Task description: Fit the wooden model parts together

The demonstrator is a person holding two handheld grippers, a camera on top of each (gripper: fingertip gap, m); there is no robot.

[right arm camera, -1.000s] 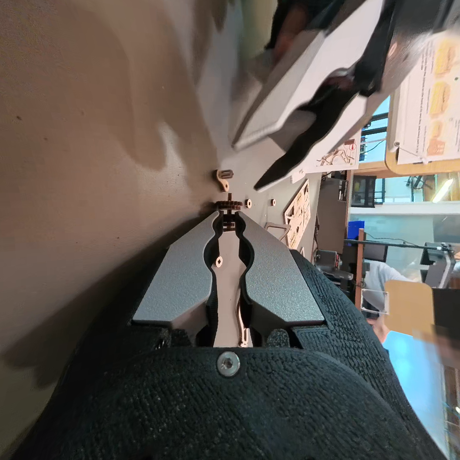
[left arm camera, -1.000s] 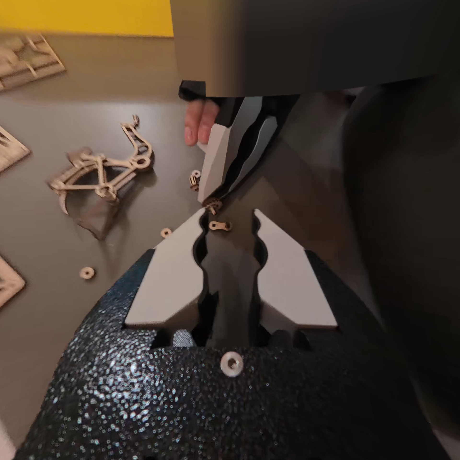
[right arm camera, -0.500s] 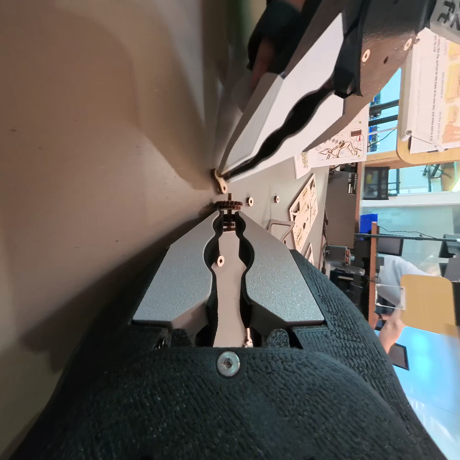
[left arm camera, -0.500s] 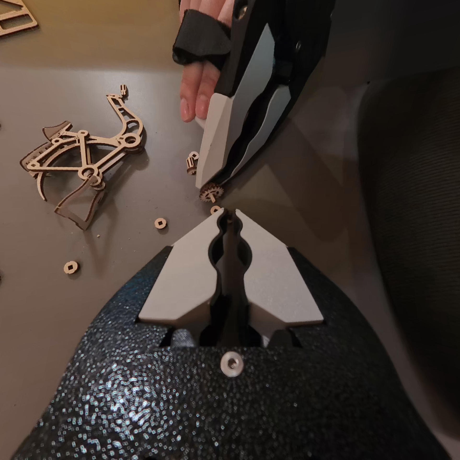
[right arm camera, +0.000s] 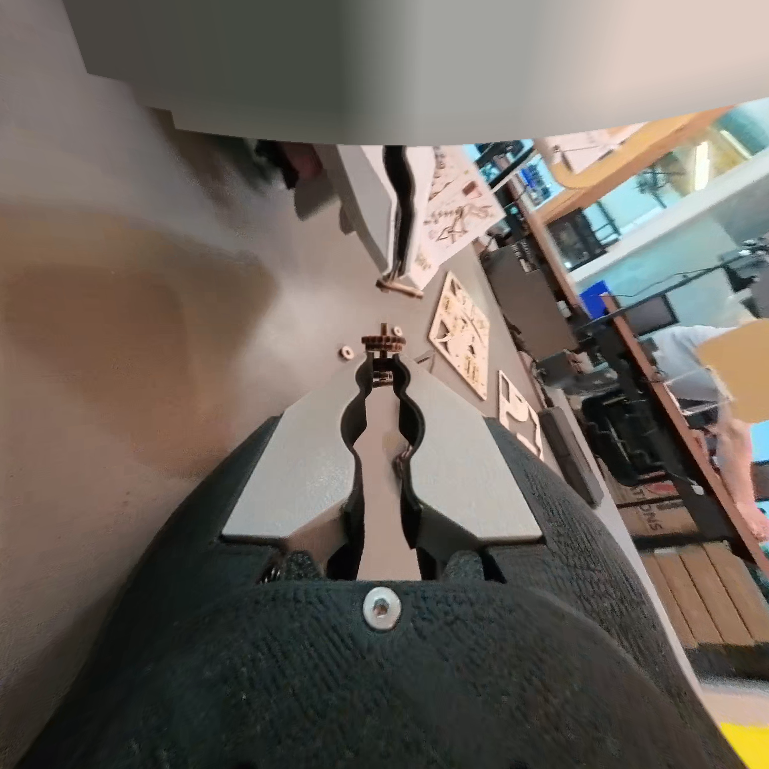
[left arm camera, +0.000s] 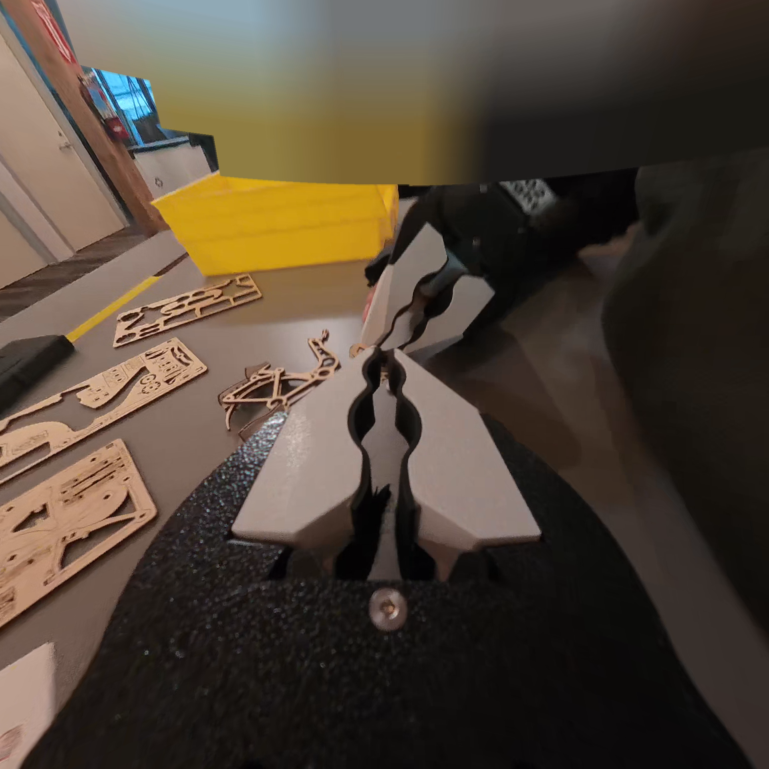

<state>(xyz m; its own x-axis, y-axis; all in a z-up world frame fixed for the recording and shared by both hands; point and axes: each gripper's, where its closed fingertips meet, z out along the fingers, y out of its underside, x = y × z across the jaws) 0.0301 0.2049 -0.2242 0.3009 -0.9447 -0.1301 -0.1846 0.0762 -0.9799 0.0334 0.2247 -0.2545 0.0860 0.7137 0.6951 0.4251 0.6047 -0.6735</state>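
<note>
My right gripper (right arm camera: 383, 353) pinches a small wooden gear on its axle (right arm camera: 383, 344) at the very fingertips, the toothed wheel sticking out just past them. My left gripper (left arm camera: 382, 353) has its fingers pressed almost together on a small flat wooden link (right arm camera: 398, 287), which pokes out beyond its tips. The two grippers meet nearly tip to tip. Left of my left fingers, the half-built wooden frame (left arm camera: 278, 389) lies on the table (left arm camera: 499, 387), with cut-out wooden sheets (left arm camera: 104, 387) farther left.
</note>
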